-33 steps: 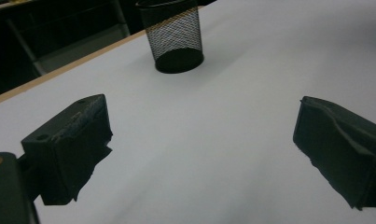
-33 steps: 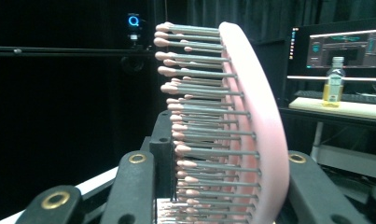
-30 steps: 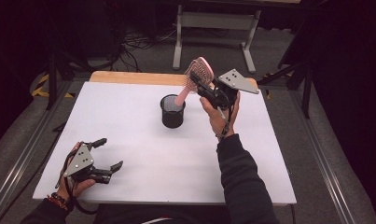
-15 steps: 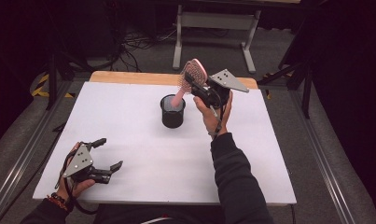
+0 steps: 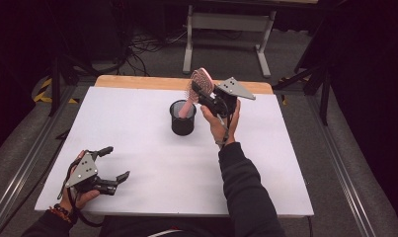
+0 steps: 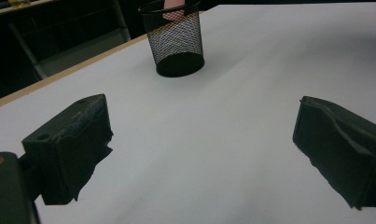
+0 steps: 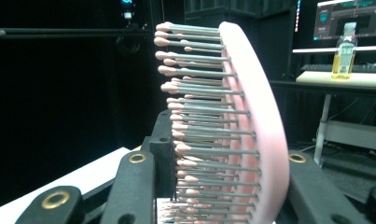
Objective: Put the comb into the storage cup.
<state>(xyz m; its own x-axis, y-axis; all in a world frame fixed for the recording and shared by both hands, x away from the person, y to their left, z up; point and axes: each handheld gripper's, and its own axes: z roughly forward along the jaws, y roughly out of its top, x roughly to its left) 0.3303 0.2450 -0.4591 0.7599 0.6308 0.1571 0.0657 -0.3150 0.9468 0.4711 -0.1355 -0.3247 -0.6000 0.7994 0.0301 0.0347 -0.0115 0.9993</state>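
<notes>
A pink hairbrush (image 5: 199, 85) is held head up, its handle reaching down into a black mesh cup (image 5: 182, 117) at the middle back of the white table (image 5: 137, 143). My right gripper (image 5: 200, 94) is shut on the hairbrush just above the cup. Close up in the right gripper view, the brush head (image 7: 237, 135) with its pink-tipped bristles stands between the jaws. My left gripper (image 5: 116, 164) rests at the front left of the table, open and holding nothing. From there, the mesh cup (image 6: 177, 42) stands well ahead of the two spread fingers (image 6: 73, 140).
A wooden strip (image 5: 137, 82) runs along the table's far edge. Behind it stand a metal frame (image 5: 226, 34), cables and dark stands on the floor. Bare white surface lies between the left gripper and the cup.
The right gripper has carried the hairbrush left and down, so its handle now sits in the mesh cup. The left gripper has stayed put.
</notes>
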